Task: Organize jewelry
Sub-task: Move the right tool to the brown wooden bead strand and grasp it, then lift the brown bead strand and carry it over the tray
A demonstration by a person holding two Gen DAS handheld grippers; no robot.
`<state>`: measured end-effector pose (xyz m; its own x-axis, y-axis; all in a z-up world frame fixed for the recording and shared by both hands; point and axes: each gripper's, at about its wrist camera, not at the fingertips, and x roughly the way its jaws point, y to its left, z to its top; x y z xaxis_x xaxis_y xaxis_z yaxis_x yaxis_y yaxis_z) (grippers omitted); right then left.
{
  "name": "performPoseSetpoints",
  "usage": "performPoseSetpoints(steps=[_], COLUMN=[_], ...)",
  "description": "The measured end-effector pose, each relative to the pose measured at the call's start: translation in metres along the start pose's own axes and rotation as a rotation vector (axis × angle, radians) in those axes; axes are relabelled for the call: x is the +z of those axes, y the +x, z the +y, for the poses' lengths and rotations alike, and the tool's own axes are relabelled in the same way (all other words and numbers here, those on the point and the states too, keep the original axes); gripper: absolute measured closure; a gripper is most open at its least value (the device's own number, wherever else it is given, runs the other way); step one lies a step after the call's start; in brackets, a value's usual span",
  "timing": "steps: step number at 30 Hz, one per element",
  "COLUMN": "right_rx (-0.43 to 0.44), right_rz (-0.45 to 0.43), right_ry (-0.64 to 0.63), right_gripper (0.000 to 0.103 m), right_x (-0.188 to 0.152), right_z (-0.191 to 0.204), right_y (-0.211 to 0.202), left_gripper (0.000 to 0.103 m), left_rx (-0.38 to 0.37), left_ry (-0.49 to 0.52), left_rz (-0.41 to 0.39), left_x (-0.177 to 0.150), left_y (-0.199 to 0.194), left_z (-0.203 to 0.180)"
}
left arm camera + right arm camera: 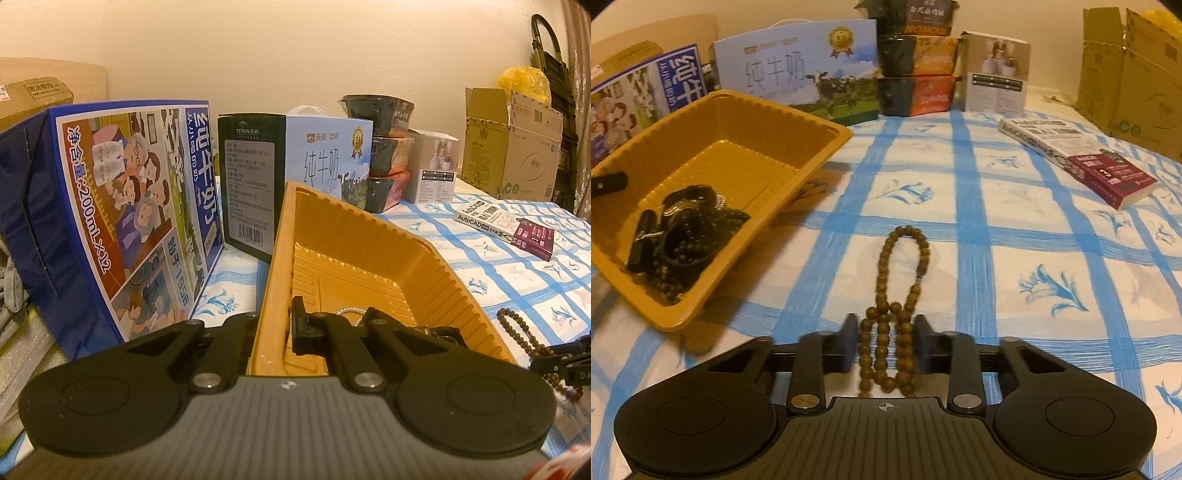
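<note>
A yellow plastic tray stands on the blue-checked cloth. My left gripper is shut on the tray's near wall, with one finger inside and the other hidden behind the wall. In the right wrist view the tray sits at the left and holds a black watch, dark bracelets and dark beads. A brown wooden bead string lies stretched out on the cloth, and my right gripper is shut on its near, bunched end. The same bead string shows at the right edge of the left wrist view.
Milk cartons stand behind the tray: a blue one and a light blue one. Further right are stacked food bowls, a white box, a thick book and a cardboard box.
</note>
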<state>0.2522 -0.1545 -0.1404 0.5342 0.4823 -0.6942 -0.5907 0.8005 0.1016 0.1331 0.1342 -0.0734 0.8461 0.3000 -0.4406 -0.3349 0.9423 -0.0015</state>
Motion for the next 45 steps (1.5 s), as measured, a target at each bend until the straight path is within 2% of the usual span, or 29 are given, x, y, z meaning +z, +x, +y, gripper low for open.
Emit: performPoseSetpoints(steps=[7, 10, 21, 33, 45], right_rx=[0.033, 0.059, 0.023, -0.021, -0.043], right_rz=[0.007, -0.007, -0.061, -0.19, -0.266], right_ry=[-0.006, 0.004, 0.024, 0.045, 0.005], right_gripper=[0.082, 0.096, 0.096, 0.096, 0.096], right_x=[-0.003, -0.002, 0.008, 0.046, 0.078], right_z=[0.001, 0.0, -0.008, -0.026, -0.029], right_y=[-0.006, -0.012, -0.037, -0.094, -0.139], left_gripper=[0.099, 0.099, 0.099, 0.099, 0.099], left_rx=[0.001, 0.001, -0.001, -0.004, -0.006], left_ry=[0.0, 0.0, -0.004, -0.007, -0.007], left_rz=[-0.001, -0.001, -0.002, -0.004, -0.007], left_x=[0.0, 0.0, 0.001, 0.001, 0.003], left_y=[0.0, 0.0, -0.001, -0.002, -0.003], left_z=[0.0, 0.0, -0.001, 0.0, -0.001])
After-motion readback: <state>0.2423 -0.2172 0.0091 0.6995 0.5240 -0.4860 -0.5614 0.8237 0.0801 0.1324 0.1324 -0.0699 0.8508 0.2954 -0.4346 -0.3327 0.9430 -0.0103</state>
